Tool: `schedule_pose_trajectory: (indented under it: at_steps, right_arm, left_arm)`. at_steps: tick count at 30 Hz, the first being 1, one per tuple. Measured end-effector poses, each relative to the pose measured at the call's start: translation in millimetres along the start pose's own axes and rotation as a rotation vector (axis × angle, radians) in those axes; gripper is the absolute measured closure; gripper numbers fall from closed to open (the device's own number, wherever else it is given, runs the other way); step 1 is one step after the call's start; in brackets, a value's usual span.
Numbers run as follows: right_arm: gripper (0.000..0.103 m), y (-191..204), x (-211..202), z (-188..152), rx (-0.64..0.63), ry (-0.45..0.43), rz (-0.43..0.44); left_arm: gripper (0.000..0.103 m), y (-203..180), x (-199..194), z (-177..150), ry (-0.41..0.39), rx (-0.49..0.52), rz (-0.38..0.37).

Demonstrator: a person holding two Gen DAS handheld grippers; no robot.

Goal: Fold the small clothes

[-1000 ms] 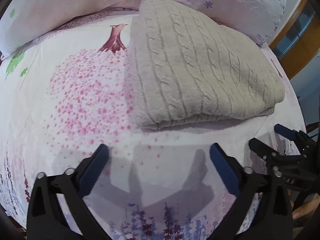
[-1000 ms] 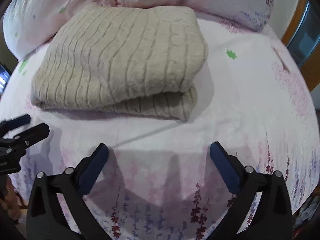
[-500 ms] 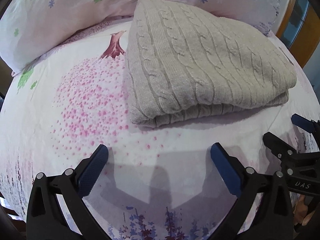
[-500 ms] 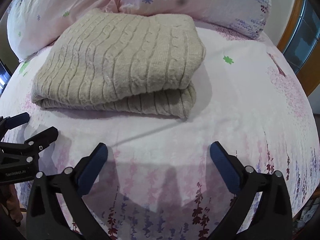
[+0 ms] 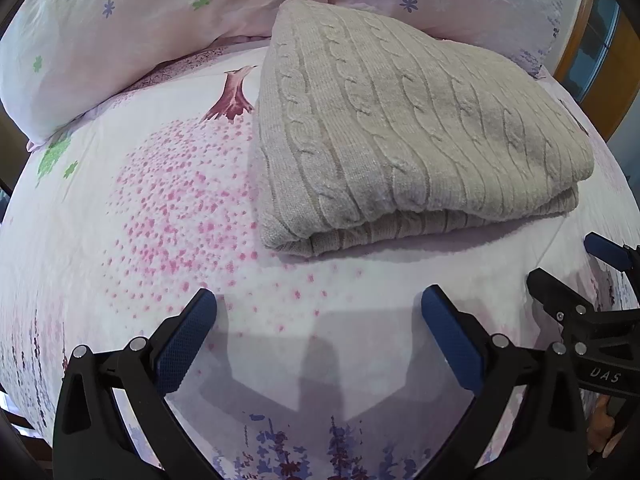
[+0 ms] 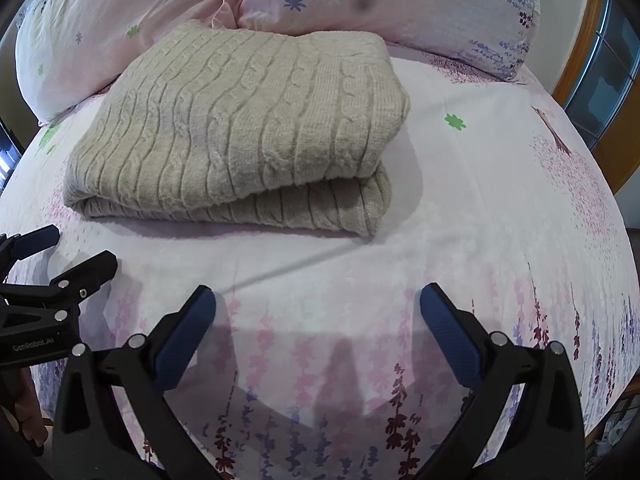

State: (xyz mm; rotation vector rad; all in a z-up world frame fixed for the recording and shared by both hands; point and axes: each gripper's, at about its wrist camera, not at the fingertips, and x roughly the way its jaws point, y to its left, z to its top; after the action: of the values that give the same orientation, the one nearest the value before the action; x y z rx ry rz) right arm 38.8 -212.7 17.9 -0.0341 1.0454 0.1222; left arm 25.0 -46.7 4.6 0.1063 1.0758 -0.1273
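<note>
sweater (image 5: 404, 120) folded on bed (image 5: 120, 200) | left gripper (image 5: 318, 312) spread, empty | right gripper (image 6: 318, 312) spread, empty | both near sweater, apart

Right gripper (image 5: 600, 268) reads "DAS"; left gripper (image 6: 60, 252) apparently "GenRobot.AI", blurry.

Floral bed sheet (image 6: 460, 208), folded beige sweater (image 6: 248, 120), two pillows (image 6: 420, 4)

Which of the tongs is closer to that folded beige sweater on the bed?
Hard to call; roughly equal. The left tongs hang open before the sweater's near-left corner, the right tongs open before its near-right corner. Neither touches it; bare sheet lies between.
</note>
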Motion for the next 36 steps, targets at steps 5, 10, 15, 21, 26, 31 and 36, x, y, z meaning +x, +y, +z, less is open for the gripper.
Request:
schedule_pose_trajectory:
  at_steps: [5,10,15,21,26,31,36]
  right_arm:
    - [0.002,0.1,-0.3,0.8,0.002,0.0,-0.001]
    - [0.002,0.1,-0.7,1.1,0.003,0.0,-0.001]
    - [0.002,-0.2,-0.4,1.0,0.003,0.001,-0.001]
    - [0.002,0.0,-0.7,0.7,0.004,0.0,-0.002]
    - [0.002,-0.1,-0.7,0.9,0.003,0.0,-0.001]
    - [0.002,-0.3,-0.6,1.4,0.001,0.001,-0.001]
    - [0.002,-0.3,-0.8,1.4,0.001,0.001,-0.001]
  left_arm:
    - [0.001,-0.4,0.1,0.2,0.0,0.002,-0.001]
    - [0.001,0.9,1.5,2.4,0.001,0.006,-0.004]
    - [0.001,0.6,1.8,2.8,0.003,0.005,-0.004]
    - [0.001,0.8,2.7,3.5,0.005,0.005,-0.004]
    - [0.001,1.3,3.4,4.2,0.005,0.009,-0.006]
    - [0.001,0.7,3.7,3.9,0.005,0.007,-0.005]
    - [0.001,0.8,3.7,3.7,0.005,0.006,-0.004]
